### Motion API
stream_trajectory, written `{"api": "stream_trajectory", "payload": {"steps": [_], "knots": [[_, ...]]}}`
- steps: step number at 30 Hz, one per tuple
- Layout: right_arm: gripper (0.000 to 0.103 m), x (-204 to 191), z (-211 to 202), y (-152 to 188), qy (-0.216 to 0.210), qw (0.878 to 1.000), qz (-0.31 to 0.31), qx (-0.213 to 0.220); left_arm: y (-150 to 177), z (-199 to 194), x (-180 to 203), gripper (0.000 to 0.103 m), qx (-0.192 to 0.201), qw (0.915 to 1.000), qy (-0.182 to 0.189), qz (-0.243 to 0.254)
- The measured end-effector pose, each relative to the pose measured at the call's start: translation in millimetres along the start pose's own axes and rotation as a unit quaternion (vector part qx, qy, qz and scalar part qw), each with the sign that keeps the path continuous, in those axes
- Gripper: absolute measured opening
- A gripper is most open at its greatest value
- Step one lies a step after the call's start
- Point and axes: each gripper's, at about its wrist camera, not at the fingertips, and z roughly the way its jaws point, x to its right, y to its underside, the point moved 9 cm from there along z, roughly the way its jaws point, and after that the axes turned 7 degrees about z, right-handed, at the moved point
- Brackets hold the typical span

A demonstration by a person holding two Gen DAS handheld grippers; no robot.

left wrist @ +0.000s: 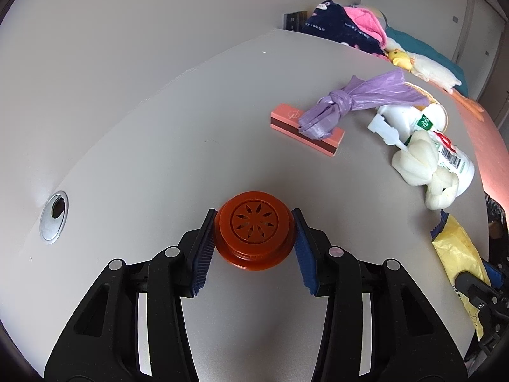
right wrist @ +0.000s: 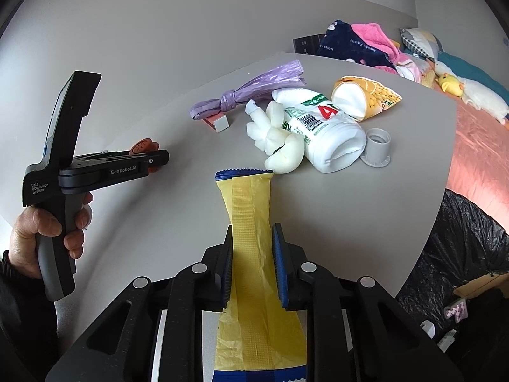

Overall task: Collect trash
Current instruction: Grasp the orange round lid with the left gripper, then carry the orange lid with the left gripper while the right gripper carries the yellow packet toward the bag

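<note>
An orange-brown round lid (left wrist: 254, 232) with a flower cut-out lies on the grey table (left wrist: 159, 127). My left gripper (left wrist: 254, 211) is shut on it, with the blue pads (left wrist: 205, 248) pressed on both of its sides. From the right wrist view the left gripper (right wrist: 156, 159) points right in a person's hand, and the lid (right wrist: 143, 146) peeks out above it. My right gripper (right wrist: 253, 227) is shut on a long yellow wrapper (right wrist: 251, 216) with blue ends, which is pinched narrow between the pads. That wrapper (left wrist: 458, 254) also shows at the right edge of the left wrist view.
Further back lie a knotted purple plastic bag (right wrist: 251, 90), a pink box (right wrist: 218, 122), a white bottle (right wrist: 324, 127), white foam pieces (right wrist: 280, 140), a yellow snack bag (right wrist: 366, 95) and a grey cap (right wrist: 378, 146). A black trash bag (right wrist: 461, 248) hangs off the table's right edge. A cable hole (left wrist: 54, 216) sits at the left.
</note>
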Motion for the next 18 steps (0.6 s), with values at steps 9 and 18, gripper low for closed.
{"api": "stream_trajectory", "payload": {"steps": [9,18], "knots": [[0.024,8,-27,-8,0.006,1.000,0.011,0.028,-15,-29,37,0.046,0.033,0.9986,0.029,0.030],[0.024,23,-52,-14,0.017,0.998,0.025,0.052,-20,-51,72,0.046,0.053,0.9953,0.060,0.056]]}}
